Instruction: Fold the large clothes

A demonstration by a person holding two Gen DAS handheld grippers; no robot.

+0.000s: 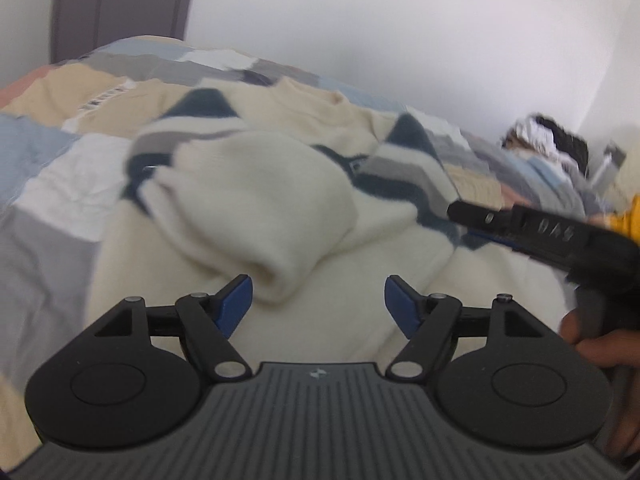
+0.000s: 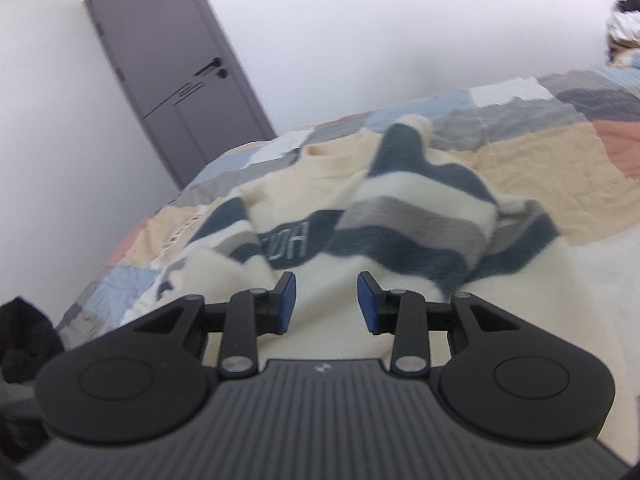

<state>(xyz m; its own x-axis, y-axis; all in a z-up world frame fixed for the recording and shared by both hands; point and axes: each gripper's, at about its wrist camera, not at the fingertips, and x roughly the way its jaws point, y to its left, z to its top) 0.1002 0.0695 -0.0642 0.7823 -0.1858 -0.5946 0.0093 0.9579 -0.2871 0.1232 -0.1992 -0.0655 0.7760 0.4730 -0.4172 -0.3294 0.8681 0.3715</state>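
Blue pads line both tools. From the left wrist view, the left gripper (image 1: pixel 318 304) hangs with its jaws spread wide and nothing between them, just above the cream body of the sweater (image 1: pixel 280 216). From the right wrist view, the right gripper (image 2: pixel 326 304) is likewise released, its jaws apart and holding nothing, over the same cream knit.

Beyond the left gripper, one cream sleeve (image 1: pixel 248 204) lies folded across the sweater's chest. Beyond the right gripper, the other sleeve (image 2: pixel 420 208), striped in dark teal, grey and cream, lies folded over the front, partly covering lettering on a teal band.

The sweater rests spread on a bed with a patchwork cover (image 2: pixel 540 160) in beige, grey, pale blue and salmon. Farther off, a bundle of clothes (image 1: pixel 548 144) sits at the bed's far end, and a grey door (image 2: pixel 172 76) stands in the white wall.
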